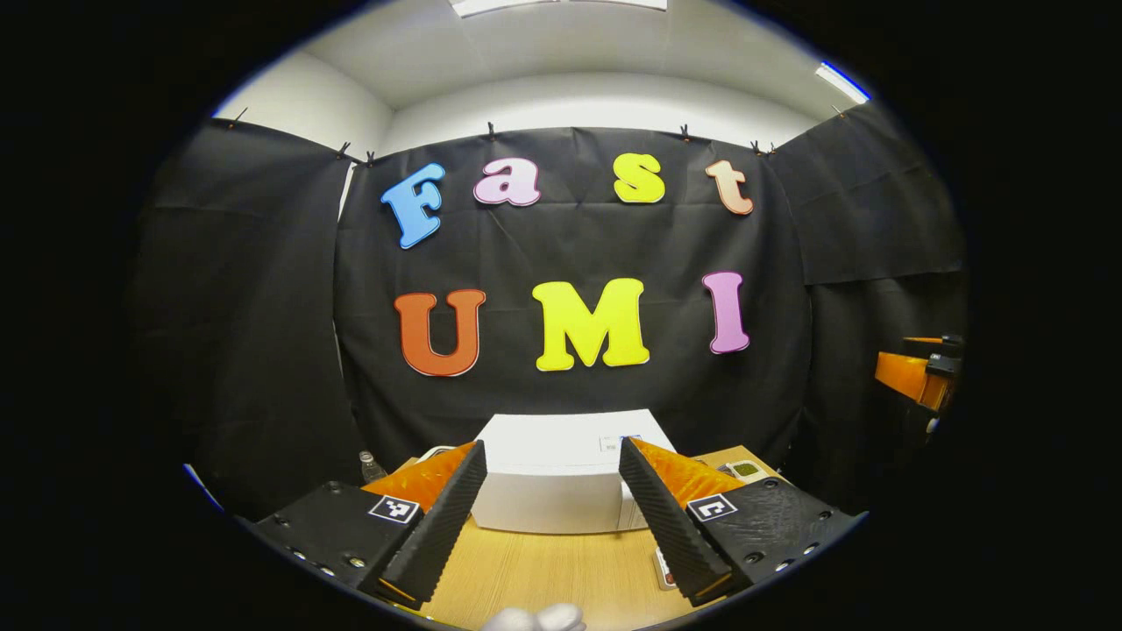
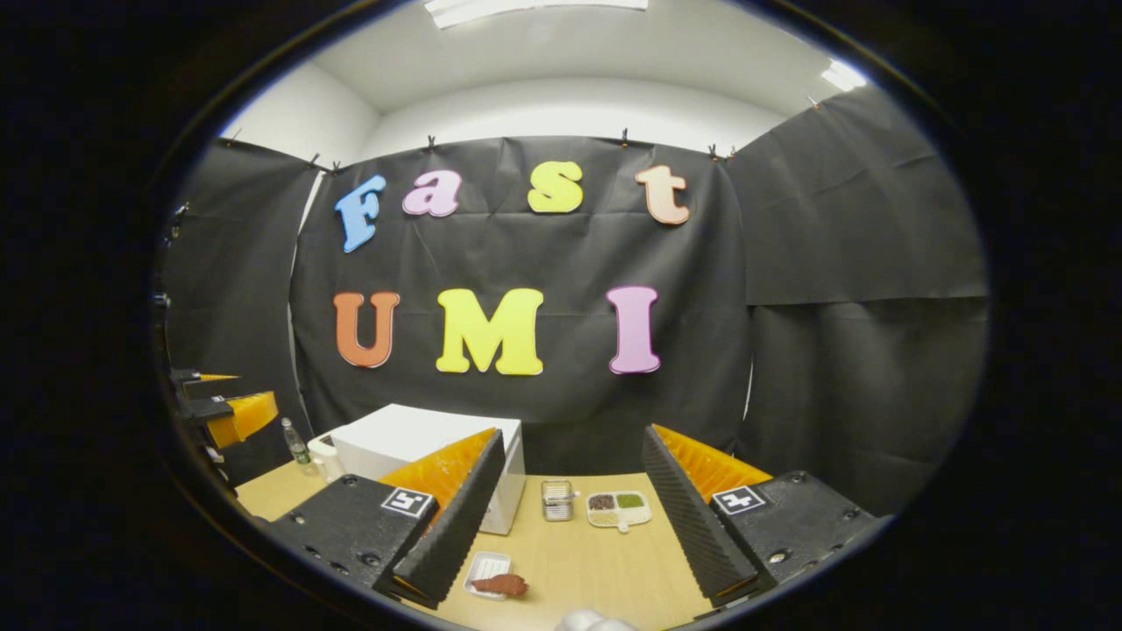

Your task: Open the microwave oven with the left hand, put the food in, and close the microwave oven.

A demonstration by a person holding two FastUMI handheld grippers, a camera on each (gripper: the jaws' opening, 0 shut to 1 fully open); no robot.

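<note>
A white microwave oven (image 1: pixel 557 473) stands on the wooden table, straight ahead of my left gripper (image 1: pixel 552 499), whose fingers are spread wide with nothing between them. In the right gripper view the microwave oven (image 2: pixel 421 447) sits to the left, its door shut as far as I can tell. The food, a brown piece on a small white tray (image 2: pixel 495 583), lies on the table just in front of my right gripper (image 2: pixel 570 517), which is open and empty. The other gripper (image 2: pixel 223 412) shows at the far left of the right gripper view.
A divided dish with brown and green fillings (image 2: pixel 618 508) and a small clear box (image 2: pixel 557 499) lie on the table right of the microwave. A small bottle (image 2: pixel 296 443) stands behind its left side. Black cloth walls close in the booth.
</note>
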